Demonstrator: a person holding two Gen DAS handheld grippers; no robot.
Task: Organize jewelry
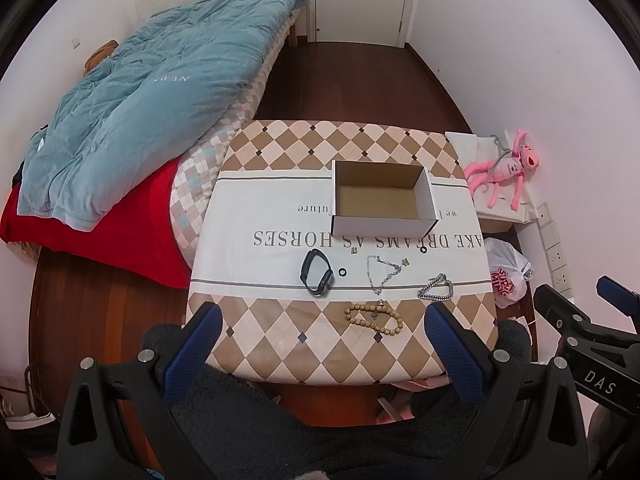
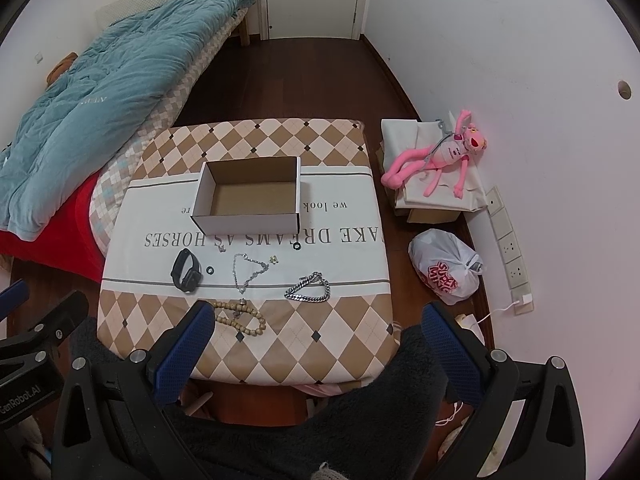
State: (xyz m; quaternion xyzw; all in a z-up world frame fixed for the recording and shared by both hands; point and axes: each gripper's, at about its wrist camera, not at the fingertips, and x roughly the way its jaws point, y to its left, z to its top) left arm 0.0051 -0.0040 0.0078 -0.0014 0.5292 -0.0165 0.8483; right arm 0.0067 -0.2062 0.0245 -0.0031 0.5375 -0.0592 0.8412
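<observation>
An open empty cardboard box (image 1: pixel 382 198) (image 2: pixel 249 196) stands on the cloth-covered table (image 1: pixel 280 344) (image 2: pixel 340 344). In front of it lie a black smartwatch (image 1: pixel 317 272) (image 2: pixel 186 269), a thin silver necklace (image 1: pixel 382 274) (image 2: pixel 248 270), a chunky silver chain bracelet (image 1: pixel 436 288) (image 2: pixel 308 288), a wooden bead bracelet (image 1: pixel 374 318) (image 2: pixel 240 317), two small black rings (image 1: pixel 342 271) (image 1: pixel 423 251) and small earrings (image 1: pixel 406 261). My left gripper (image 1: pixel 324 332) is open and empty above the table's near edge. My right gripper (image 2: pixel 316 330) is open and empty, its left finger beside the beads.
A bed with a teal quilt (image 1: pixel 152 112) and red blanket (image 1: pixel 112 232) lies to the left. A pink plush toy (image 2: pixel 440 156) on a covered box, a white plastic bag (image 2: pixel 446 266) and wall sockets (image 2: pixel 512 248) are on the right. A door (image 1: pixel 360 0) is at the back.
</observation>
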